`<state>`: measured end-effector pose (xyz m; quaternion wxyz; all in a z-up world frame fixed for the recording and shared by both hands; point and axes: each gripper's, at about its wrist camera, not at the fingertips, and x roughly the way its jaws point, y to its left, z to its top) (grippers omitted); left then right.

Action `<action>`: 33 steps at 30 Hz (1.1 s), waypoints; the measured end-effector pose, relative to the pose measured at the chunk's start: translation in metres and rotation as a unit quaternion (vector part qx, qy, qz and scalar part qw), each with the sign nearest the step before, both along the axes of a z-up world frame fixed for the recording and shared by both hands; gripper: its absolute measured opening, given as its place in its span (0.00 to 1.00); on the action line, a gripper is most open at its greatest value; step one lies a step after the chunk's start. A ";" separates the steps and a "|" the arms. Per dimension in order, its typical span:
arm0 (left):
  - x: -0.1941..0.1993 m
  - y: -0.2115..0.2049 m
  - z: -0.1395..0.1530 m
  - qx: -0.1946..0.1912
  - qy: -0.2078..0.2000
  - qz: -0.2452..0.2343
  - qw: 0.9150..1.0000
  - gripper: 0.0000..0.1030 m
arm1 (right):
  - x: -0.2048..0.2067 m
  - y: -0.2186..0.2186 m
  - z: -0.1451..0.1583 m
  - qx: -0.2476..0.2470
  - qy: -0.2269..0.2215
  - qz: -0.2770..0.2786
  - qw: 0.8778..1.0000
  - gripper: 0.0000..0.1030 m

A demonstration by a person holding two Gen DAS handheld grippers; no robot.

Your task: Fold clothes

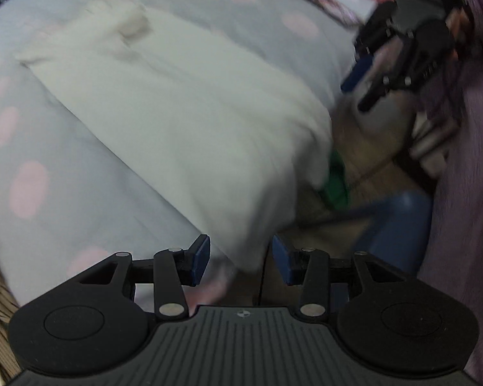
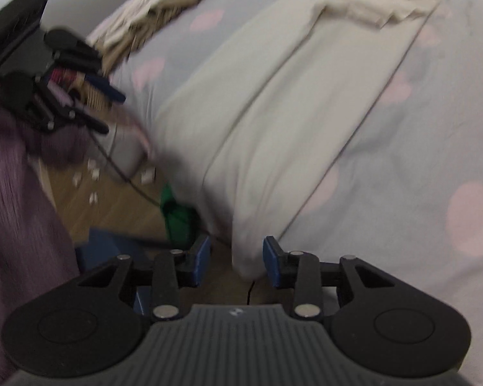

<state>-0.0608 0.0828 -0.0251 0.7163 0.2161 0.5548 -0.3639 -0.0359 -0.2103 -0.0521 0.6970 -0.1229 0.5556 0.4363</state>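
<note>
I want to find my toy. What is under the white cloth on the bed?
Under the white cloth lies the grey bedsheet with pink spots. A green thing peeks out below its hanging end. Anything beneath its middle is covered.

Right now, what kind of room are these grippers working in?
Probably a bedroom. A pale garment lies on a bed with a grey sheet dotted in pink, more clothes are heaped at its far edge, and a wooden floor shows beside it.

Motion-blurred cream garment (image 1: 177, 122), green item (image 1: 336, 183) half hidden behind it, purple fabric (image 1: 467, 193) cut off.
</note>
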 end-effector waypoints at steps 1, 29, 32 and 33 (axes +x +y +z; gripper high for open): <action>-0.005 -0.002 -0.011 0.009 0.012 -0.007 1.000 0.40 | -0.004 0.002 -0.008 -0.005 0.001 0.005 1.000 0.39; 0.011 0.002 -0.085 0.014 0.045 0.058 0.997 0.01 | -0.001 0.005 -0.075 -0.017 0.019 -0.026 0.999 0.02; 0.013 0.004 -0.067 -0.006 0.075 0.049 0.996 0.00 | 0.003 -0.002 -0.056 0.002 0.051 -0.013 0.999 0.02; 0.014 0.006 -0.059 -0.016 0.083 0.045 0.995 0.00 | 0.003 -0.004 -0.049 0.012 0.062 -0.005 0.998 0.02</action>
